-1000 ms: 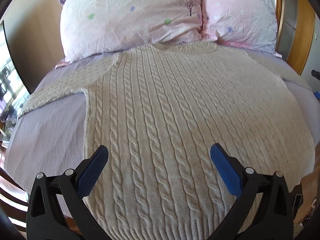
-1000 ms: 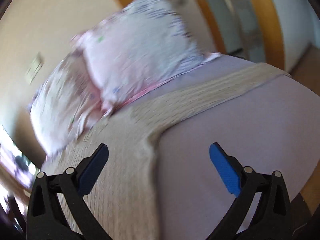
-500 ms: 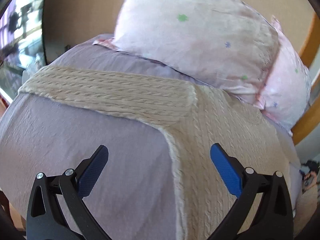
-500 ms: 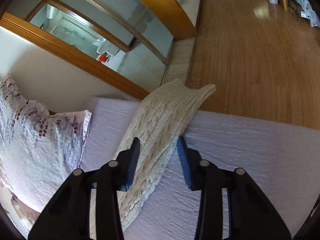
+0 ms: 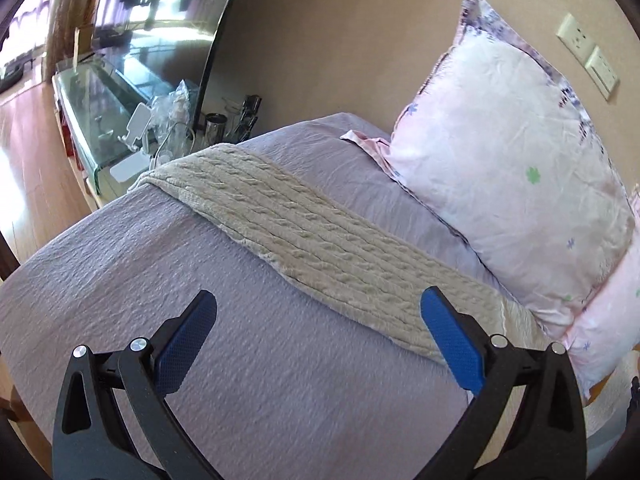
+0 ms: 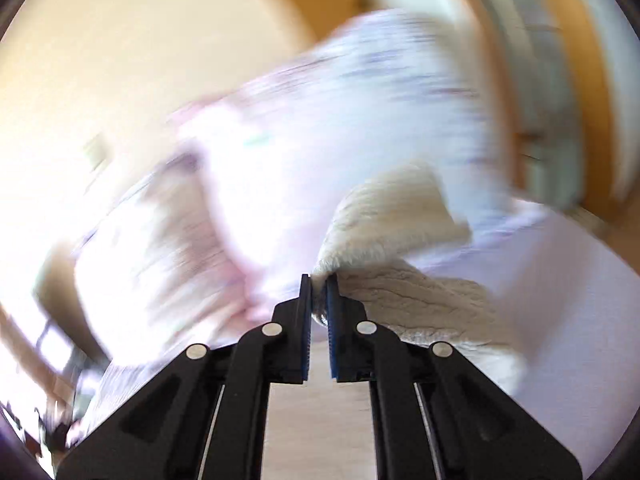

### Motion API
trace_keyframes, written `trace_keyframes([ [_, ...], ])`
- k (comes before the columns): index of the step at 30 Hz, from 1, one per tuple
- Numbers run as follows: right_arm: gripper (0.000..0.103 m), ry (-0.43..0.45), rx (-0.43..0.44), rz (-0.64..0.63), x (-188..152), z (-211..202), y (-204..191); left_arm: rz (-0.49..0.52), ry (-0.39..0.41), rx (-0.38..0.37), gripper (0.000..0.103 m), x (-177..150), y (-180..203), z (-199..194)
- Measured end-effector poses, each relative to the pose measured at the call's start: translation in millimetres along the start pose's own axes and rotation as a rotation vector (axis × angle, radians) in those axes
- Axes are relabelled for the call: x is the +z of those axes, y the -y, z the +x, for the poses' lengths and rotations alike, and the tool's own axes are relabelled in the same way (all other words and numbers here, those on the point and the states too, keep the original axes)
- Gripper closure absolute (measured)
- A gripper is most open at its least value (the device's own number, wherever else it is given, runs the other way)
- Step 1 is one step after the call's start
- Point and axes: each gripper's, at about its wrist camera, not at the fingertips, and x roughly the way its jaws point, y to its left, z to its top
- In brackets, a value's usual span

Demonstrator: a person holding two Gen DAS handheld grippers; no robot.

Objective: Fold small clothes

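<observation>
Sleeve fold just starting, most of the folding left.

My right hand-held gripper (image 6: 319, 280) is clamped on a sleeve (image 6: 392, 216) of the sweater, lifted off the bed (image 6: 560, 300); I judge this the first fold. My left hand-held gripper (image 5: 318, 336) hangs wide apart over the bed (image 5: 160, 280), gripping nothing, with the other sleeve (image 5: 320, 240) lying flat and unfolded beside the pillow (image 5: 508, 168). Only the right view shows the grip (though it is badly blurred); only the left shows the untouched sleeve.
</observation>
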Motion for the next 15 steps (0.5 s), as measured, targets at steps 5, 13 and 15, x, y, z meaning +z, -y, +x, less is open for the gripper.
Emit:
trace_keyframes([
  [5,0.065,-0.344,0.241,-0.195,-70.1,68.0,-108.3,-0.094,-0.002,0.010,0.004,15.5,-9.1,19.0],
  [13,0.030,-0.156,0.141,-0.180,-49.0,10.5,-72.9,-0.350,0.035,-0.027,0.026,43.9,-56.5,36.6],
  [15,0.030,-0.148,0.115,-0.138,-43.7,7.6,-52.8,-0.399,0.046,-0.036,0.027,51.1,-65.6,38.7],
])
